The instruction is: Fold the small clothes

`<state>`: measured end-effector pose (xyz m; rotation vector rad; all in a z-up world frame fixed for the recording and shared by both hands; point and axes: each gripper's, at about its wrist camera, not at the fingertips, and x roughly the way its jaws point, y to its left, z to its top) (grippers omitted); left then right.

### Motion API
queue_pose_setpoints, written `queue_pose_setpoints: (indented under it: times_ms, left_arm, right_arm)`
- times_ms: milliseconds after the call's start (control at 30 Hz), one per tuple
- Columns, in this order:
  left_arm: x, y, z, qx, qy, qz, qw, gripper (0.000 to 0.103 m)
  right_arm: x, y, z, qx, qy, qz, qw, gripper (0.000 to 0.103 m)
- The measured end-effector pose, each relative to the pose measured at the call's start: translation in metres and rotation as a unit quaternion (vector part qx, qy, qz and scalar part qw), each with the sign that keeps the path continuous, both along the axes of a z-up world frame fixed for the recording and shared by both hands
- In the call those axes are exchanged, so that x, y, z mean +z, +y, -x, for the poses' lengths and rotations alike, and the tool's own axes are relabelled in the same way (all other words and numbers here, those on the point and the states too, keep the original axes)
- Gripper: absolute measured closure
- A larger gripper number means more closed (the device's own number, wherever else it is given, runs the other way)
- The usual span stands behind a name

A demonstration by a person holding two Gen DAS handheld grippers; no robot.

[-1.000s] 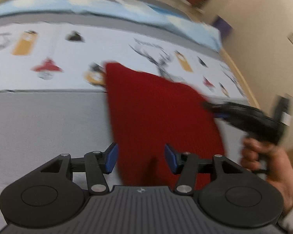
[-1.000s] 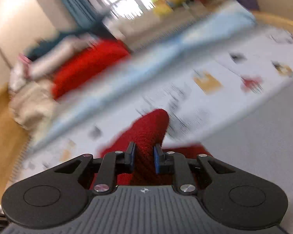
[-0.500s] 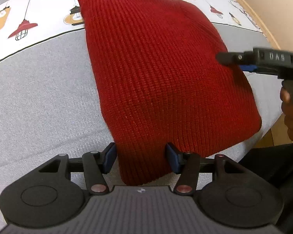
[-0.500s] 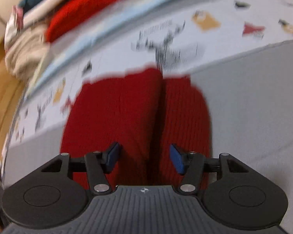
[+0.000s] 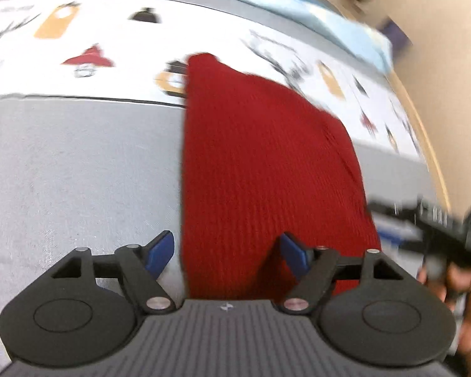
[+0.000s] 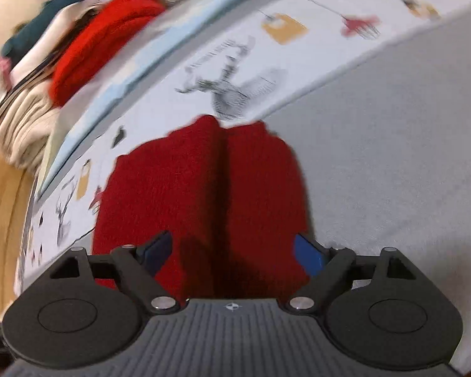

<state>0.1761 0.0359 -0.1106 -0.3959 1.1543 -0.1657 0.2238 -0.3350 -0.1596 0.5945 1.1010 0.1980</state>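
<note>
One dark red knitted garment (image 5: pixel 260 169) on one printed bedcover (image 5: pixel 78 169); two grippers, left (image 5: pixel 227 253) and right (image 6: pixel 232 251) (both spread wide); one clothes pile (image 6: pixel 62 53).

Red knit garment (image 5: pixel 260 169), folded flat on bedspread (image 5: pixel 78 163).

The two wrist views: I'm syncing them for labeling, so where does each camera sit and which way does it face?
Left wrist: sits on the left gripper, looking forward along its open blue fingers at the red knit garment on the bed; the right gripper and the hand holding it show at the right edge.
Right wrist: sits on the right gripper, open, facing the garment and a pile of clothes beyond.
Shared: the same red knit garment and the printed bedsheet.
</note>
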Motion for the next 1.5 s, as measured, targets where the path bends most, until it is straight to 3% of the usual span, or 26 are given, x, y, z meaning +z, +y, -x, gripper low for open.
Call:
queue_pose_setpoints:
  times_ms: [100,267,433,600,700,767,900,1000,1100,1267,1500]
  left_arm:
    - [-0.008,0.007,-0.008,0.042,0.009,0.009,0.9990,0.017]
    - [-0.024,0.010,-0.034,0.055,0.039,0.051,0.9964,0.007]
    - [-0.047,0.014,-0.059,0.077,0.076,0.119,0.9870,0.006]
    - [-0.064,0.003,-0.077,0.066,0.083,0.121,0.9869,0.000]
    - [-0.069,-0.001,-0.085,0.060,0.082,0.118,0.9879,0.001]
    - [-0.067,-0.003,-0.089,0.058,0.078,0.110,0.9892,0.007]
    - [-0.044,-0.004,-0.092,0.054,0.044,0.078,0.9945,0.031]
    - [-0.013,-0.009,-0.091,0.024,-0.008,0.034,0.9991,0.037]
    - [0.008,0.003,-0.091,0.027,-0.038,0.023,0.9987,0.040]
    - [0.026,0.035,-0.091,0.055,-0.060,-0.015,0.9965,0.040]
    - [0.034,0.093,-0.096,0.085,-0.046,-0.036,0.9947,0.036]
  right_arm:
    - [-0.015,-0.006,-0.003,-0.013,0.033,-0.025,0.999,0.014]
    - [-0.028,0.003,-0.011,-0.005,0.053,-0.029,0.998,0.008]
    - [-0.032,0.016,-0.015,0.010,0.059,-0.024,0.998,0.003]
    - [-0.034,0.022,-0.020,0.006,0.062,-0.018,0.998,0.002]
    - [-0.033,0.026,-0.021,0.003,0.059,-0.010,0.998,0.002]
    - [-0.032,0.029,-0.023,0.000,0.053,-0.002,0.999,0.006]
    - [-0.024,0.038,-0.026,-0.007,0.027,0.014,0.999,0.022]
    - [-0.015,0.047,-0.028,-0.006,0.004,0.033,0.999,0.038]
    - [-0.009,0.054,-0.035,-0.011,-0.017,0.031,0.999,0.053]
    - [-0.007,0.087,-0.055,0.001,-0.038,0.009,0.999,0.058]
    - [-0.005,0.153,-0.075,0.038,-0.059,-0.002,0.998,0.061]
